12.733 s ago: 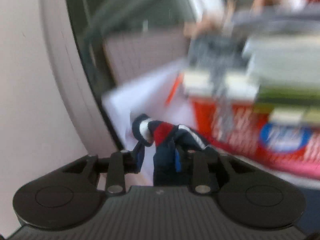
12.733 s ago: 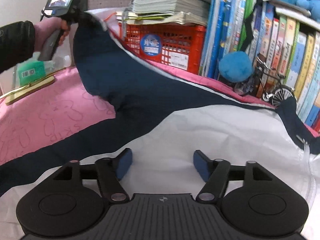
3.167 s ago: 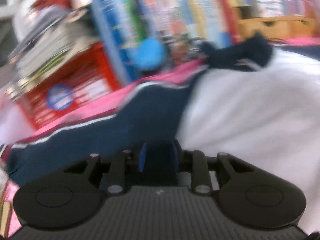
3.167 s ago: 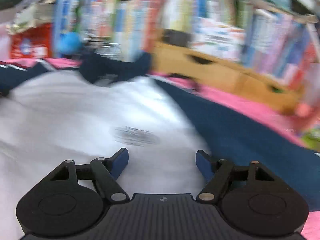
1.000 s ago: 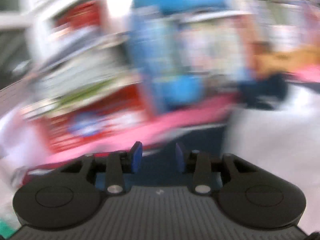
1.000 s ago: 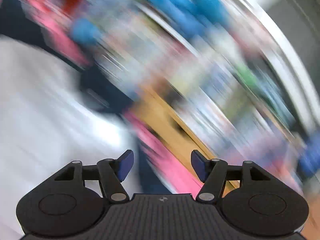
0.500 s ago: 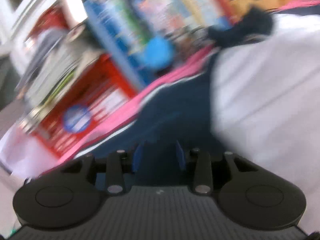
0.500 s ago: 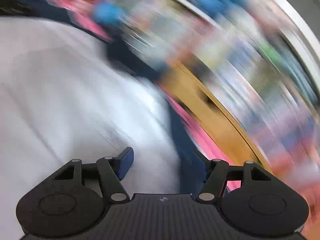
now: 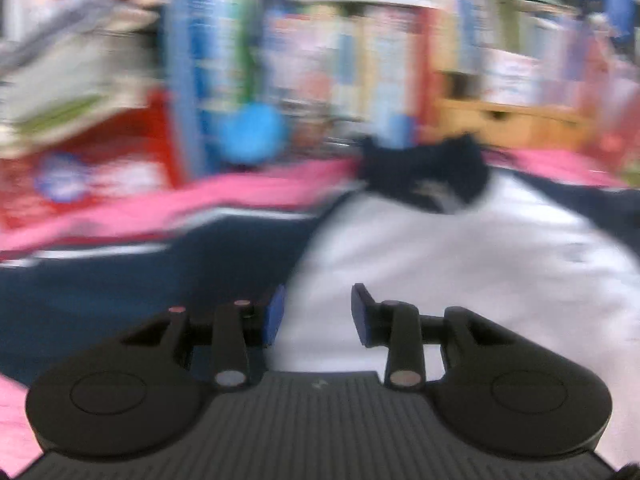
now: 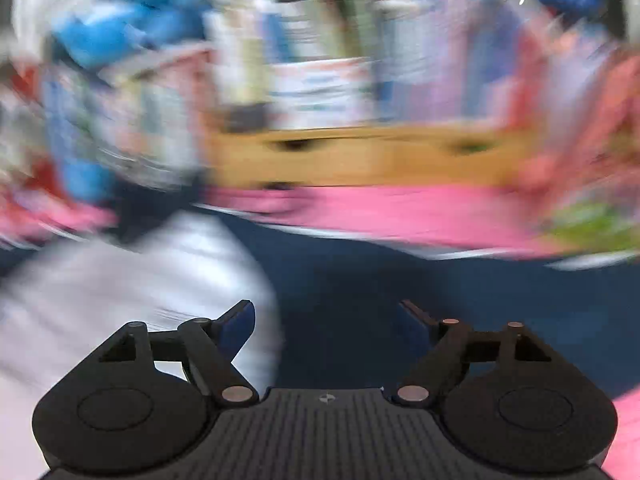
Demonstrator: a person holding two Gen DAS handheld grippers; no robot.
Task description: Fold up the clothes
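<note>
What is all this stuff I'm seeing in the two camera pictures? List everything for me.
White and navy fabric jacket: one, spread flat on the pink cover, navy collar at the far end.
Pink fabric cover: one, under the jacket.
Red plastic crate: one, far left, papers stacked on top.
Row of books: many, mixed colours, along the back; blurred.
Round blue plush ball: one, before the books.
Wooden drawer box: one, tan, at the back.
Left gripper: black, blue pads, jaws open, empty.
Right gripper: black, jaws open, empty.
</note>
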